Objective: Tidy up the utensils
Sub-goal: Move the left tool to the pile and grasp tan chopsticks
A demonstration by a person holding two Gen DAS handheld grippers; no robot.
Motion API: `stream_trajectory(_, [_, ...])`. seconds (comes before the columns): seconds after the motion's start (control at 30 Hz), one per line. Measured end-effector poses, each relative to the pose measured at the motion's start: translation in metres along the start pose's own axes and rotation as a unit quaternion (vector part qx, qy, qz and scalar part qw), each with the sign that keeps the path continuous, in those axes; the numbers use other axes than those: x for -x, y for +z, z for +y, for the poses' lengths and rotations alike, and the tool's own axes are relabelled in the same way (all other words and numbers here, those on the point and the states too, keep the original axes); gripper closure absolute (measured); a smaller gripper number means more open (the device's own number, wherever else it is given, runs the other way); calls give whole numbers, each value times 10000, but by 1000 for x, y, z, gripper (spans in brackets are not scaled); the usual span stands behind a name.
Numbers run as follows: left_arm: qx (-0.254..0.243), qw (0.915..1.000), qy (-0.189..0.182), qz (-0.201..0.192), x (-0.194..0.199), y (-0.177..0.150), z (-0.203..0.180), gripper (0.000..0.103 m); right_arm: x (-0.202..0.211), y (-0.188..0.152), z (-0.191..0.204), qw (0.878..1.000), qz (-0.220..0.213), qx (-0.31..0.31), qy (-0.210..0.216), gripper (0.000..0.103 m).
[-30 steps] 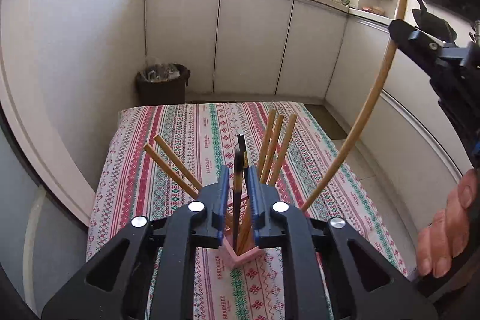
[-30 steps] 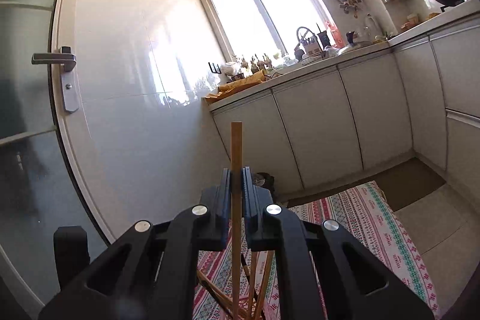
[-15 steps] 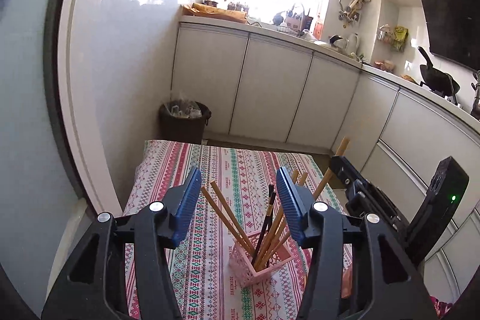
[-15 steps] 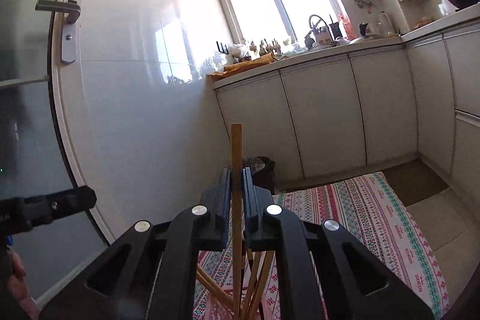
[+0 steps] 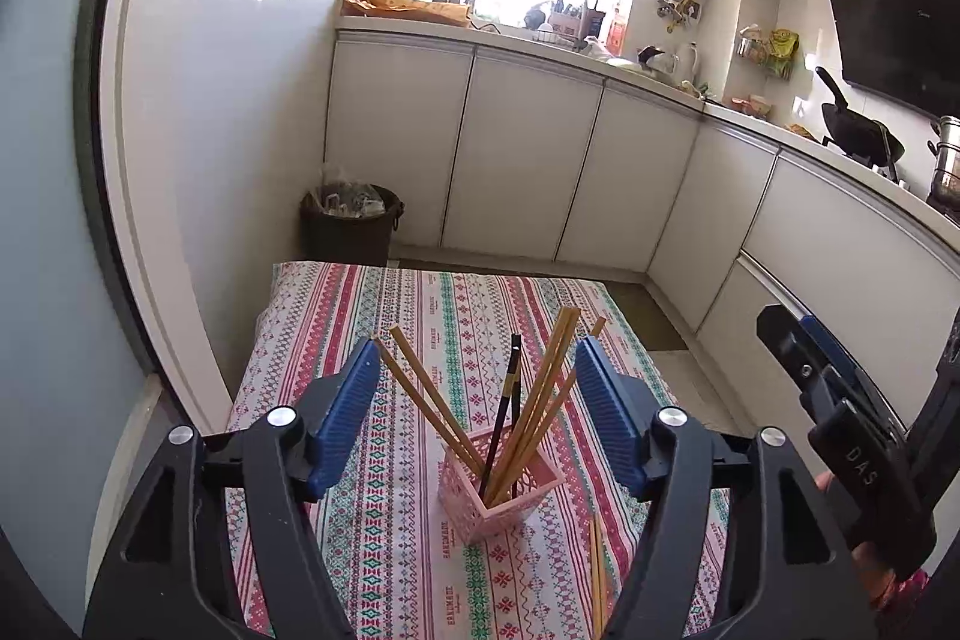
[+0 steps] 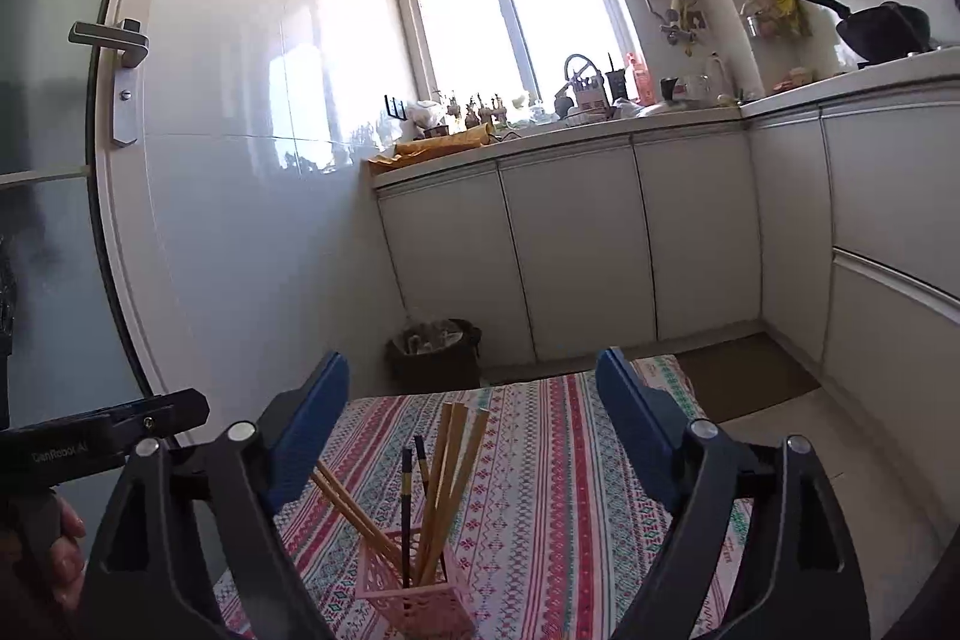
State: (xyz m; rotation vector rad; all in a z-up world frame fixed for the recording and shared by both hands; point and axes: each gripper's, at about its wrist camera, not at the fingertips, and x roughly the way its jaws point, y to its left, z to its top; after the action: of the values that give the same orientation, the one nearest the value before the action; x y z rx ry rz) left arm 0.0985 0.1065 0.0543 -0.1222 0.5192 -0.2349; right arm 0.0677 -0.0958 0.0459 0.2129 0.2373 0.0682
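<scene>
A pink slotted holder [image 5: 501,490] stands on the striped tablecloth [image 5: 372,520] with several wooden chopsticks [image 5: 543,394] and a black pair [image 5: 510,388] leaning in it. Two loose wooden chopsticks [image 5: 597,568] lie on the cloth just right of it. My left gripper [image 5: 477,349] hangs above and behind the holder, its jaws opening, with nothing between the blue pads [image 5: 354,400]. My right gripper [image 6: 474,361] is also opening wide and holds nothing. The holder [image 6: 414,598] and its chopsticks [image 6: 444,460] sit below and ahead of it.
A dark waste bin [image 5: 351,223] stands on the floor past the table's far edge, in front of white cabinets [image 5: 522,160]. A white wall and a door with a handle [image 6: 111,40] run along the left. Each gripper shows in the other's view, the right gripper's body [image 5: 840,430] close by.
The left gripper let go of a black chopstick, now in the holder, and drew back and up. The right gripper released its wooden chopstick and spread wide.
</scene>
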Motion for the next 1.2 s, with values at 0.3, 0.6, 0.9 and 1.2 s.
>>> stream_trajectory(0.3, [-209,9993,74,287,0,-24,-32,7,33,-13,-20,9968,719,-39,-355,7])
stream_trajectory(0.6, [-464,9903,-75,1306,-31,-65,-64,7,50,-42,-90,9816,1532,-744,-866,7])
stream_trajectory(0.9, [-1710,9269,46,3339,-89,-152,-105,13,28,-78,-151,9313,3147,-1586,-920,7])
stream_trajectory(1.2, [-1559,9158,-91,3700,-108,-183,-103,75,31,-84,-157,9216,3426,-1652,-771,7])
